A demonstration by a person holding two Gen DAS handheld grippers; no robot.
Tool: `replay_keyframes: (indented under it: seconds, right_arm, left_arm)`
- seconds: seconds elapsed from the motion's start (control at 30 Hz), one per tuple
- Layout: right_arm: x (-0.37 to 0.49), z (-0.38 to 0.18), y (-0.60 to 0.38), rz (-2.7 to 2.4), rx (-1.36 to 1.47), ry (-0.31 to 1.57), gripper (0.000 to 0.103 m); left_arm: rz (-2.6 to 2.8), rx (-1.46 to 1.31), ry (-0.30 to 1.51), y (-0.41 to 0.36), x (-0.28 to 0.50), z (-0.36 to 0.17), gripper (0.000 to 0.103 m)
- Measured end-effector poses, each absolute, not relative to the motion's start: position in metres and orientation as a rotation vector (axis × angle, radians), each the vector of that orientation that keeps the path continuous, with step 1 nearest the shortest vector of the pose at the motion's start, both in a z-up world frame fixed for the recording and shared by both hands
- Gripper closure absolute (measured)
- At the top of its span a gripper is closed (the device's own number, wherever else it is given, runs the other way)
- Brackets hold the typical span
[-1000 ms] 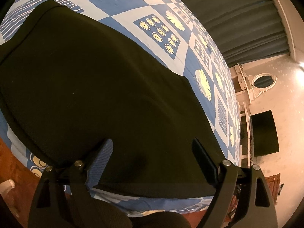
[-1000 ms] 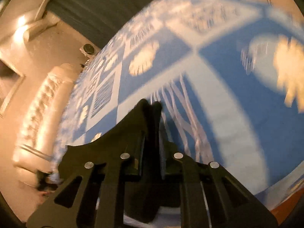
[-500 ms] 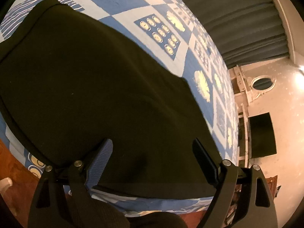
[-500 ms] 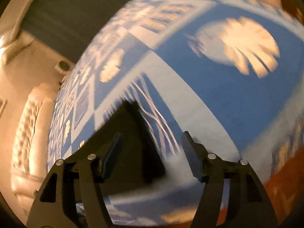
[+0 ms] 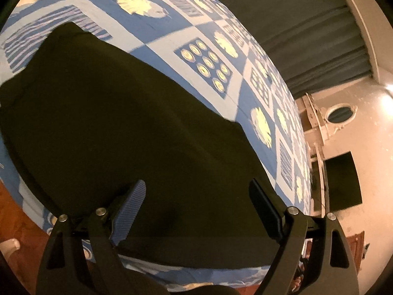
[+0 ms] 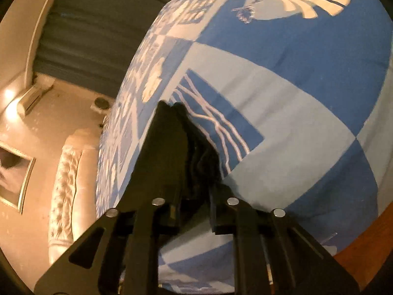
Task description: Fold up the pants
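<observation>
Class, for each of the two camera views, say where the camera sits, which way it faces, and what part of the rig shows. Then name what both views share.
Left wrist: on the left gripper, looking forward and down over dark pants spread on a blue patterned bedsheet; its two fingers show, wide apart.
Right wrist: on the right gripper, looking down across the bed toward a white sofa; its fingers have just been closing and pinch a bunched edge of the pants.
Shared: the pants, the bedsheet, dark curtains.

Home bedroom, patterned blue bedsheet (image 5: 245, 93), dark curtains (image 5: 307, 36), tufted cream headboard (image 6: 66, 184), framed picture (image 6: 14, 172), wall air conditioner (image 6: 32, 95)
</observation>
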State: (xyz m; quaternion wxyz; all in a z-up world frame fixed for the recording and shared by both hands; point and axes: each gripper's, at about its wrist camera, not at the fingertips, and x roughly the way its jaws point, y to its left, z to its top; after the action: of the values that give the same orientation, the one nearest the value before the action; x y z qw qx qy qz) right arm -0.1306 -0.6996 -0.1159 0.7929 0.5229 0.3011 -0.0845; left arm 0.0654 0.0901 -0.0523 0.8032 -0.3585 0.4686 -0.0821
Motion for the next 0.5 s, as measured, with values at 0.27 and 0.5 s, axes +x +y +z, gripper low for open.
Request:
replay_keyframes:
  seconds: [0.27, 0.5]
  right_arm:
    - [-0.142, -0.13, -0.693, 0.003, 1.321, 0.567, 0.034]
    - [-0.125, -0.122, -0.678, -0.034, 1.2, 0.605, 0.054]
  left_arm:
    - [-0.114, -0.757, 0.981, 0.132, 0.073, -0.063, 0.018]
    - [-0.169, -0.818, 0.975, 0.144, 0.072, -0.072, 0.017]
